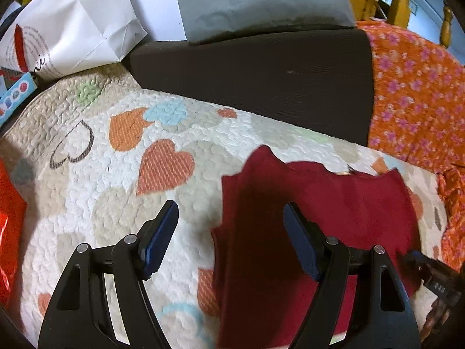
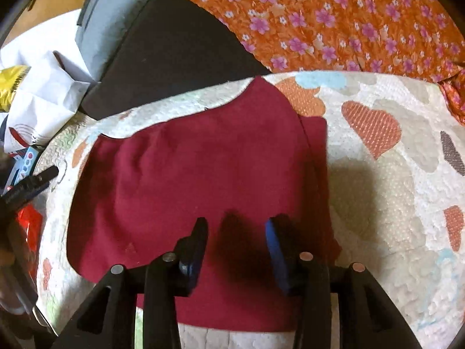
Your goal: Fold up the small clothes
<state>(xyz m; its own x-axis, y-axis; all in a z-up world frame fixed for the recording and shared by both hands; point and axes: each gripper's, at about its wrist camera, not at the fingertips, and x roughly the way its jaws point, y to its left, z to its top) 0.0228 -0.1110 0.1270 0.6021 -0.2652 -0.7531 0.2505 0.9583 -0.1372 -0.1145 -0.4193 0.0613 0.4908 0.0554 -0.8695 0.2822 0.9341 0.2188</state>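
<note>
Right gripper [image 2: 237, 232] spread above flat, part-folded maroon garment [image 2: 189, 168].

Warm overhead light is casting gripper shadows onto the maroon garment [image 2: 189, 168]; fisheye curvature is bending edges (corners vignetting black), motion blur softening detail.

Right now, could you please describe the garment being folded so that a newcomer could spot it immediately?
Find the white quilt printed with hearts. On it lies the dark red garment, below the open right gripper. It is plain, unlike the orange floral cloth behind it.
</note>
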